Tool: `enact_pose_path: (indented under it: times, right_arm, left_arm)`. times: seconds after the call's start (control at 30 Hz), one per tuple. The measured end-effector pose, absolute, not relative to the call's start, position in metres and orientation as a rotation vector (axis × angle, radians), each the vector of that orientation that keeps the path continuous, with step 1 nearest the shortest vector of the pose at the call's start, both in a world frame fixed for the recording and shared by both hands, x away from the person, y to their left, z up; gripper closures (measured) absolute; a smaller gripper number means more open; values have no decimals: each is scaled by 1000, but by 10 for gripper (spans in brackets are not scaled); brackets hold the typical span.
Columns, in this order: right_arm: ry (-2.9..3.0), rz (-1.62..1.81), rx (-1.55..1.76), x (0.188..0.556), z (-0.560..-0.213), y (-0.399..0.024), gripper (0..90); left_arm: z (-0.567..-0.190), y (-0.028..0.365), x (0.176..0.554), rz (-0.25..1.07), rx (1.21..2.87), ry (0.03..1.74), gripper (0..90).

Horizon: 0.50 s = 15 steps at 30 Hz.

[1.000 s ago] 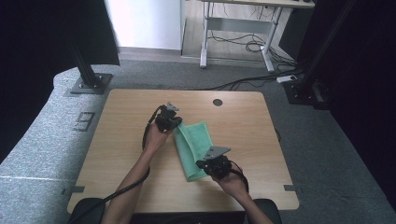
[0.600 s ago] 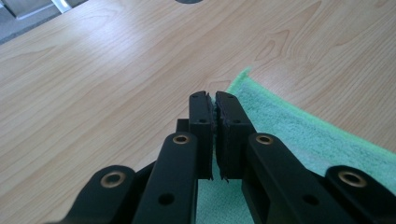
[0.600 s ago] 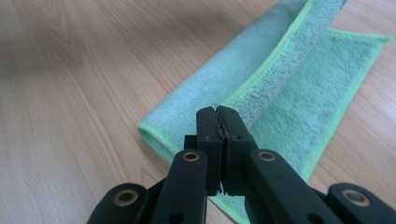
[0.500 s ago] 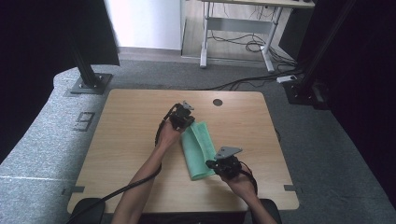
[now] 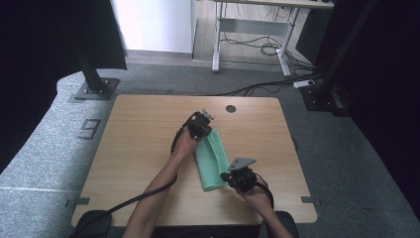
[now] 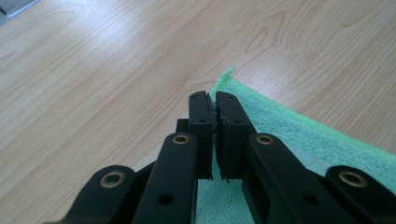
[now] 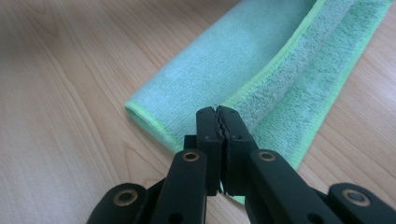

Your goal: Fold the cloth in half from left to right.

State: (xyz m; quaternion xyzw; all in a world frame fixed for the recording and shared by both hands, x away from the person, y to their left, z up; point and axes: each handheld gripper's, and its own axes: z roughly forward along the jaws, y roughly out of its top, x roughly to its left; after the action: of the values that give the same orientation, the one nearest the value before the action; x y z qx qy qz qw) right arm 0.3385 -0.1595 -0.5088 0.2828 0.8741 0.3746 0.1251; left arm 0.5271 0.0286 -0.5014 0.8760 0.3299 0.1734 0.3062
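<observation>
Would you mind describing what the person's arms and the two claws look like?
Both forearms are bare, with no sleeves in sight. The left claw and right claw are black. The right one carries a grey three-cornered plate, and a black cable trails from the left. Up close, each has two flat black fingers with brass-coloured rivets.

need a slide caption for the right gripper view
Right gripper shut on the hemmed edge of a folded green cloth on a wooden table.

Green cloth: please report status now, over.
Left gripper shut on far corner of green cloth. Right gripper shut on its near edge. Cloth folded on table. Nothing in the way.
</observation>
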Motion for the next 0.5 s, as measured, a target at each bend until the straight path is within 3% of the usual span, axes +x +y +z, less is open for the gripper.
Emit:
enact_pose_path:
  times: [0.27, 0.5]
  right_arm:
    - [2567, 1139, 773, 338, -504, -144, 871]
    - [2565, 1128, 763, 337, -503, -142, 870]
  left_arm:
    - [-492, 41, 521, 509, 2343, 880, 851]
    - [-487, 40, 525, 467, 2325, 884, 849]
